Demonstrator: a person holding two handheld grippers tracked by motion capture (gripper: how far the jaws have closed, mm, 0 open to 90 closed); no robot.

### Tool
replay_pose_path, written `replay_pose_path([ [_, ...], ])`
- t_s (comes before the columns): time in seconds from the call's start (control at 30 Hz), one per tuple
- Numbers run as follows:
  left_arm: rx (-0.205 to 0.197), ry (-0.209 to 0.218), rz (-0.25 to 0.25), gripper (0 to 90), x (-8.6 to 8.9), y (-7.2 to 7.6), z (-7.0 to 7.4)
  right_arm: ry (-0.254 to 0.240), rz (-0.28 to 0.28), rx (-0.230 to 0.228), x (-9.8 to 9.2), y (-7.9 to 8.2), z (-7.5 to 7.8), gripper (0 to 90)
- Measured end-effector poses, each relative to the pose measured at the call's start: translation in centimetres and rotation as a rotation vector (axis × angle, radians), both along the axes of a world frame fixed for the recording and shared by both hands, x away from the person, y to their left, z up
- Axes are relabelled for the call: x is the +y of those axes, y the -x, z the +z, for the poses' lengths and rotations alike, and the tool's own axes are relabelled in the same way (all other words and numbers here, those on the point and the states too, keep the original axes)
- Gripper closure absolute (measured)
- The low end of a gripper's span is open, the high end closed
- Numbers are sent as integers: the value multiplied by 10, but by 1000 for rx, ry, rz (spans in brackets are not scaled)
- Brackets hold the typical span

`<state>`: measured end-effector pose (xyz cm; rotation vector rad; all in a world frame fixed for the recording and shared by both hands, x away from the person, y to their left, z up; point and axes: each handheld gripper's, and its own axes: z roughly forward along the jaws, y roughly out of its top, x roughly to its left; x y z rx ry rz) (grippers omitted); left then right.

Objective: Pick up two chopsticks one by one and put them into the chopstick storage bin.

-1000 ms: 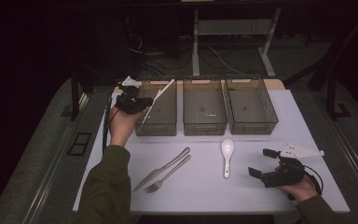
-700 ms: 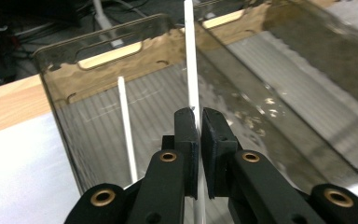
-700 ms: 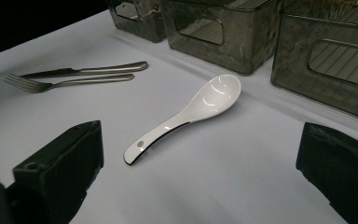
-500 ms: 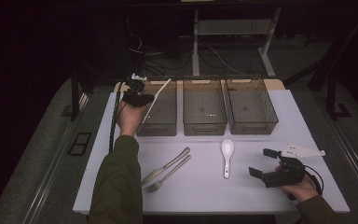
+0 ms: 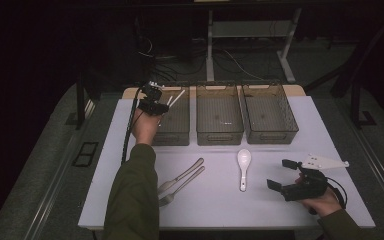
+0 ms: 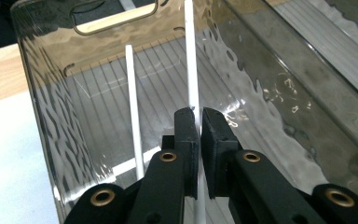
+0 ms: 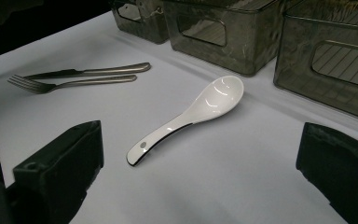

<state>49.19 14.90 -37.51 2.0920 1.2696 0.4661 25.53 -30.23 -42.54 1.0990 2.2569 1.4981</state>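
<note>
Left gripper [image 6: 199, 122] pinches a white chopstick [image 6: 191, 60] inside the leftmost bin [image 6: 46, 116]; right gripper [image 7: 200, 163], well apart, gapes empty.

Left bin [image 5: 172, 122]: left gripper [image 6: 196, 122] sits low inside it, jaws pinched on one white chopstick [image 6: 191, 70]; second chopstick [image 6: 133, 112] just beside, bin walls close on both sides. Middle bin [image 5: 219, 120] and right bin [image 5: 269, 119] stand touching in a row, no gap between them. Table [image 5: 280, 220] in front: knife [image 5: 182, 175] and fork [image 5: 182, 186] side by side, white soup spoon [image 7: 191, 116] apart from them. Open surface between spoon and right gripper [image 7: 200, 186], whose jaws stand wide; bare strip along table's near edge
</note>
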Motion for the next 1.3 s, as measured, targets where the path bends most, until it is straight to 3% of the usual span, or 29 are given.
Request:
replay_pose_path([
  [0.2, 7, 15, -6, 853, 0, -1, -2, -2, 1, 0, 0, 0, 0, 8],
  [0.5, -19, 38, -42, 832, 0, 5, 7, -3, 1, 1, 0, 0, 0, 8],
  [0.63, -38, 62, -78, 786, -1, 13, 16, 0, 1, -5, 0, -1, -1, 8],
  [0.77, -45, 117, -114, 729, 0, 21, 27, 2, 2, -2, 0, -2, -1, 8],
  [0.93, -72, 126, -164, 648, -2, 33, 36, -4, -2, 7, 0, -2, -1, 8],
  [1.07, -84, 171, -206, 578, -3, 43, 37, 0, -3, 7, 1, -2, -1, 8],
  [1.17, -86, 166, -241, 520, -4, 51, 37, -4, -8, 8, 0, -2, -1, 8],
  [1.3, -99, 194, -256, 468, -5, 65, 35, -1, -7, 8, 0, -2, -1, 8],
])
